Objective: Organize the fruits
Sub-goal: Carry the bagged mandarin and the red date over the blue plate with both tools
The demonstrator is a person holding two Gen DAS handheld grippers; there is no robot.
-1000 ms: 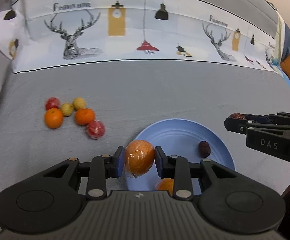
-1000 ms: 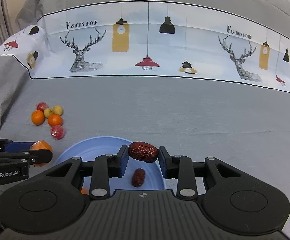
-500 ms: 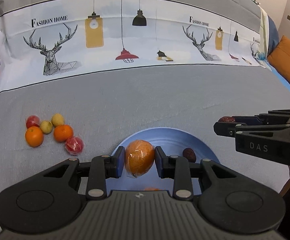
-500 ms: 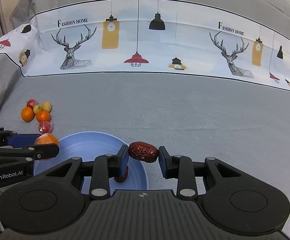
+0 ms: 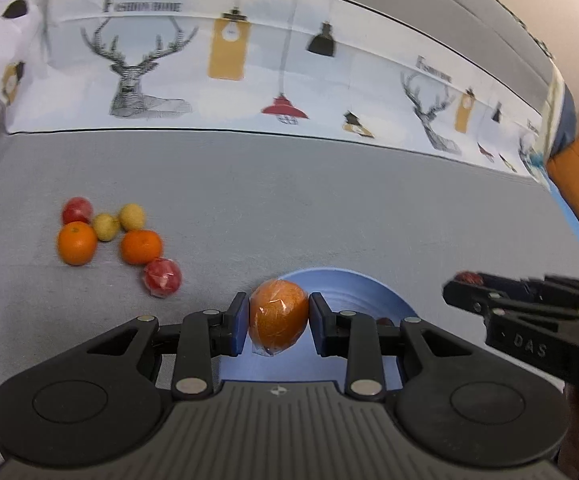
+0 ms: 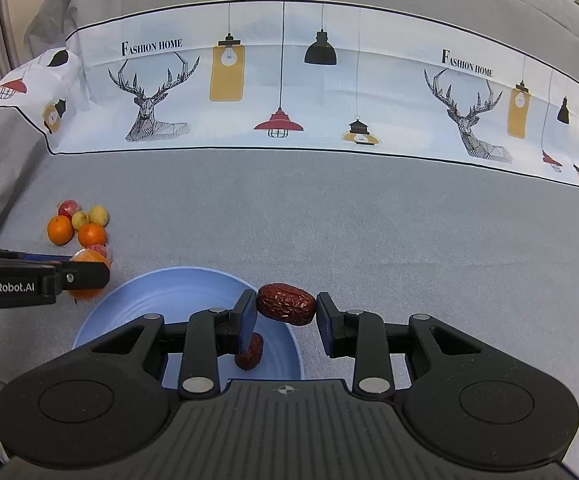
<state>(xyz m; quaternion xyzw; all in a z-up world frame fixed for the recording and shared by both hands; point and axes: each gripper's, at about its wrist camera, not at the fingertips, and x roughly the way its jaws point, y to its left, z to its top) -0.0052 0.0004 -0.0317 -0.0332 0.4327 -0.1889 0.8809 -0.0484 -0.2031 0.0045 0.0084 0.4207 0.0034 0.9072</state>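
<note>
Currently a wrapped orange (image 5: 278,317) is clamped between the fingers of the left gripper (image 5: 278,320), held just at the near-left rim of the blue plate (image 6: 161,292), while a red date (image 6: 286,304) is gripped by the right gripper (image 6: 286,308) with its long axis lying across the jaws, over the plate's right edge. One more date (image 6: 250,353) is seen lying in the plate, and a loose fruit cluster (image 5: 113,236) is left on the grey cloth (image 6: 369,220), well off to the left. The plate is judged to lie directly below and slightly inward of both grippers, the right one being nearer its middle.
</note>
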